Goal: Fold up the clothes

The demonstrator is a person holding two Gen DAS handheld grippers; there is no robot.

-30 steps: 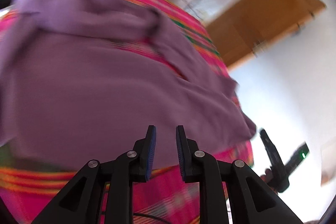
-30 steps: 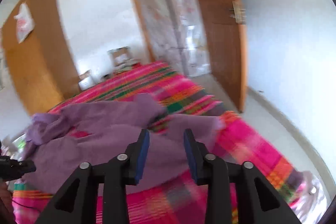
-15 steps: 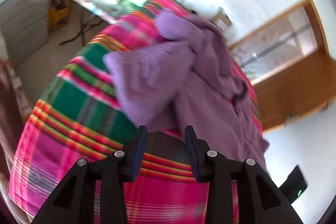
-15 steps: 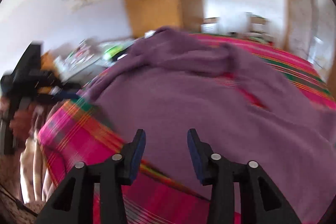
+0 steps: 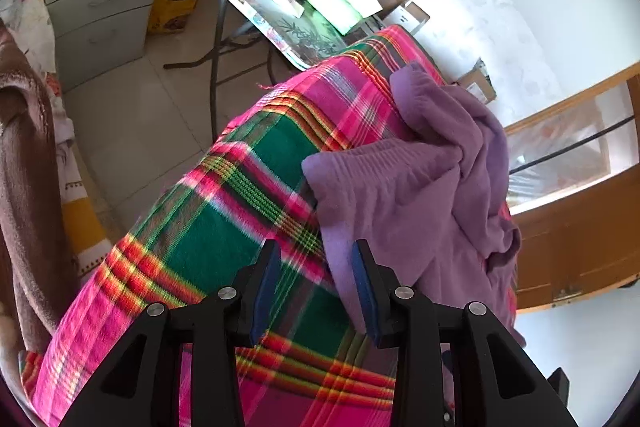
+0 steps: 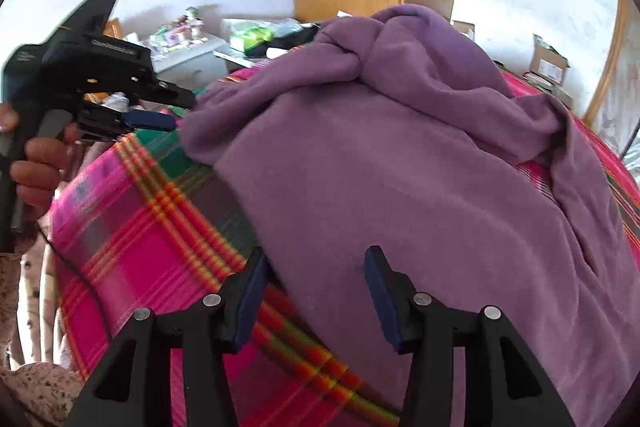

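Both claws hang apart over the purple garment (image 6: pixel 400 155) on the bed (image 5: pixel 224 211): left claw (image 5: pixel 314 285) gapes empty, right claw (image 6: pixel 316 291) is opening, gripping nothing.

Left gripper (image 5: pixel 314 275) fingers apart; right gripper (image 6: pixel 316 283) fingers opening, empty.

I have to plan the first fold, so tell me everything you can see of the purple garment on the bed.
The purple garment is a soft, fleecy-looking knit, unfolded and rumpled, lying on the pink and green plaid bedcover. Its far end is bunched into thick folds; one ribbed edge faces the bed's corner. The open left gripper and the right gripper, jaws opening, hover at its near edge; neither grips it.
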